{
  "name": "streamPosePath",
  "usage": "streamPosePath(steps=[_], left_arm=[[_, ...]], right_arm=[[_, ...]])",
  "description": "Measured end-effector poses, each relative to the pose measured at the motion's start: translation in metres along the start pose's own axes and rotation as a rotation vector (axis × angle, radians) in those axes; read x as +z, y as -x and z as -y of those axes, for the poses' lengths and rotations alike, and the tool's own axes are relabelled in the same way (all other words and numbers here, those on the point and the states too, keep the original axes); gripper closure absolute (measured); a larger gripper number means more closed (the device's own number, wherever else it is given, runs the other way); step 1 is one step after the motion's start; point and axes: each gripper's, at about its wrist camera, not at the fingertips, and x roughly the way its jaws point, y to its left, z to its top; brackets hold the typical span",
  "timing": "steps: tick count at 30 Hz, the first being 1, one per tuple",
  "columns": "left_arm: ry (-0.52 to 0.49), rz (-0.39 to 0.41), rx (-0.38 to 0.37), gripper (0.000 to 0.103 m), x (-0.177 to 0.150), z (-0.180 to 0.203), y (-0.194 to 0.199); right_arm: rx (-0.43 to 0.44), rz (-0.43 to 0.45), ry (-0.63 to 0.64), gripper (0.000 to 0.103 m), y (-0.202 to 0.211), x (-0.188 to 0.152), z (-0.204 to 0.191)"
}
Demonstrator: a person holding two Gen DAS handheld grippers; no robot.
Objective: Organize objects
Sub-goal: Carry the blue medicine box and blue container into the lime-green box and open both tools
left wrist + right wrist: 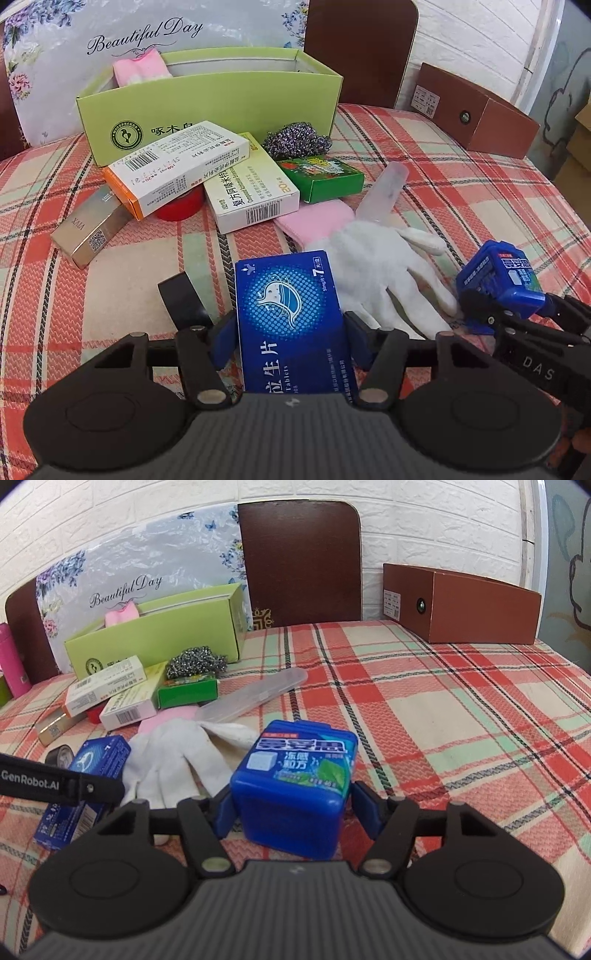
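Observation:
A blue tablet box [291, 314] lies between the fingers of my left gripper [290, 325], whose blue pads press on both its long sides. A blue square gum tub [295, 782] stands on the plaid cloth [443, 709]. My right gripper [290, 797] is shut on the tub, its pads against the tub's left and right sides. In the left wrist view the tub [498, 277] and the right gripper [491, 314] sit at the right. In the right wrist view the tablet box [96, 764] and the left gripper's arm [74, 786] are at the left.
A white glove [373, 266], pink cloth [317, 221] and clear case [384, 192] lie between the grippers. Behind are several medicine boxes [177, 166], a green carton [321, 177], a scourer [295, 140], red tape [181, 206], black tape [181, 299], an open green box [207, 107] and a brown box [461, 605].

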Motion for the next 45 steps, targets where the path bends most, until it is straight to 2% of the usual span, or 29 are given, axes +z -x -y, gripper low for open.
streamPosePath(steps=[8,17,22,27,35,42,43,44,45], left_arm=[[-0.014,0.109,-0.018,0.041,0.013,-0.011,0.041],[0.039,0.249,-0.028,0.041,0.065,-0.037,0.074],[0.037,0.317,0.001,0.041,0.100,-0.047,0.071],[0.054,0.354,0.027,0.041,0.145,-0.060,0.052],[0.072,0.329,0.100,0.041,0.206,-0.087,-0.005],[0.065,0.259,0.136,0.040,0.222,-0.106,-0.053],[0.058,0.246,0.144,0.032,0.222,-0.108,-0.060],[0.057,0.234,0.163,0.019,0.220,-0.108,-0.065],[0.059,0.229,0.190,0.017,0.218,-0.109,-0.067]], right_arm=[[0.072,0.097,0.004,0.044,0.023,0.026,-0.006],[0.210,0.212,0.070,0.046,0.015,0.086,-0.031],[0.256,0.276,0.118,0.046,-0.007,0.125,-0.052],[0.275,0.328,0.158,0.046,-0.037,0.166,-0.072],[0.261,0.321,0.208,0.046,-0.112,0.207,-0.097],[0.248,0.239,0.236,0.046,-0.171,0.205,-0.108],[0.258,0.217,0.252,0.045,-0.178,0.204,-0.109],[0.268,0.201,0.266,0.044,-0.182,0.200,-0.109],[0.268,0.199,0.274,0.032,-0.184,0.196,-0.109]])
